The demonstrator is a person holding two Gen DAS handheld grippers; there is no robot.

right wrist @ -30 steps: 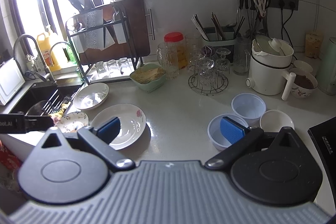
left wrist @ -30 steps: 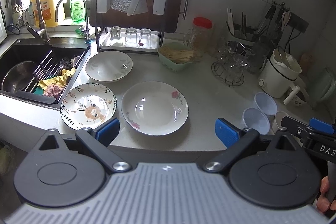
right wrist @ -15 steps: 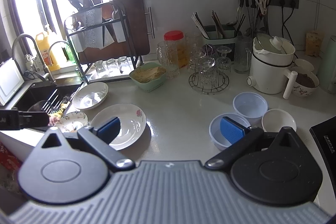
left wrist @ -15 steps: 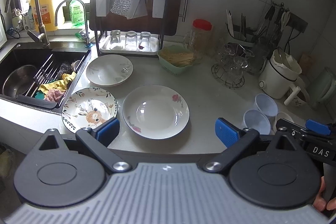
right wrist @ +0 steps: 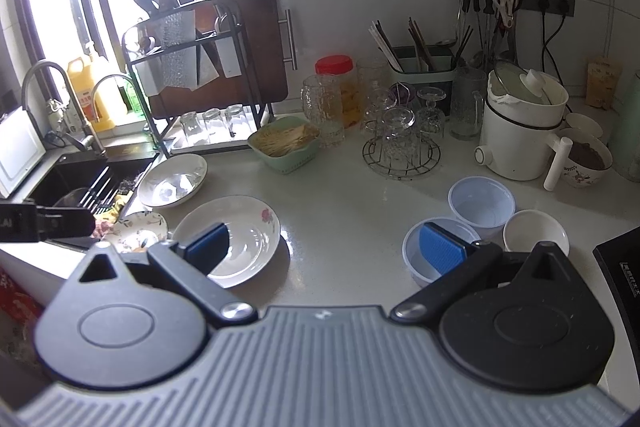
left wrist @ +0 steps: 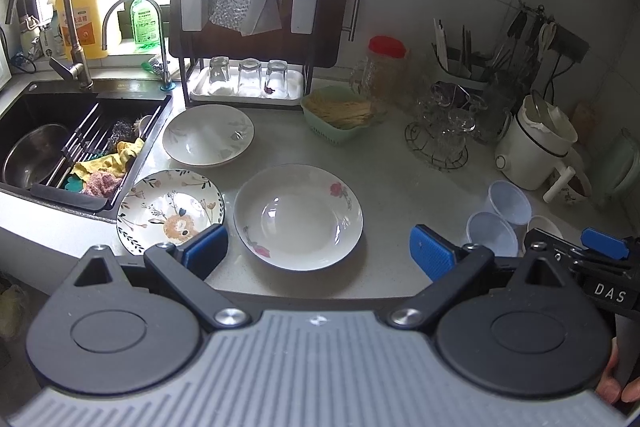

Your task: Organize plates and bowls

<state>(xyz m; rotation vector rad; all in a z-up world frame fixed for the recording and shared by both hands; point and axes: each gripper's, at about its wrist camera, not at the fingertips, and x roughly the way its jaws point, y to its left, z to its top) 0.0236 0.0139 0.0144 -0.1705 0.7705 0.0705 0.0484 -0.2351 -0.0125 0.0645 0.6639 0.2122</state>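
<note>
Both claws, left (left wrist: 318,251) and right (right wrist: 334,247), spread wide over glossy round ceramic plate (left wrist: 298,217).

Left gripper (left wrist: 318,253) and right gripper (right wrist: 326,247) hover level, fingers spread wide, holding nothing.

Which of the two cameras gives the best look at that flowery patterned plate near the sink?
The left wrist view. There the flowery plate lies almost fully visible, only its near edge hidden by the left gripper. The right wrist view shows just a sliver of it, tucked behind gripper parts.
</note>
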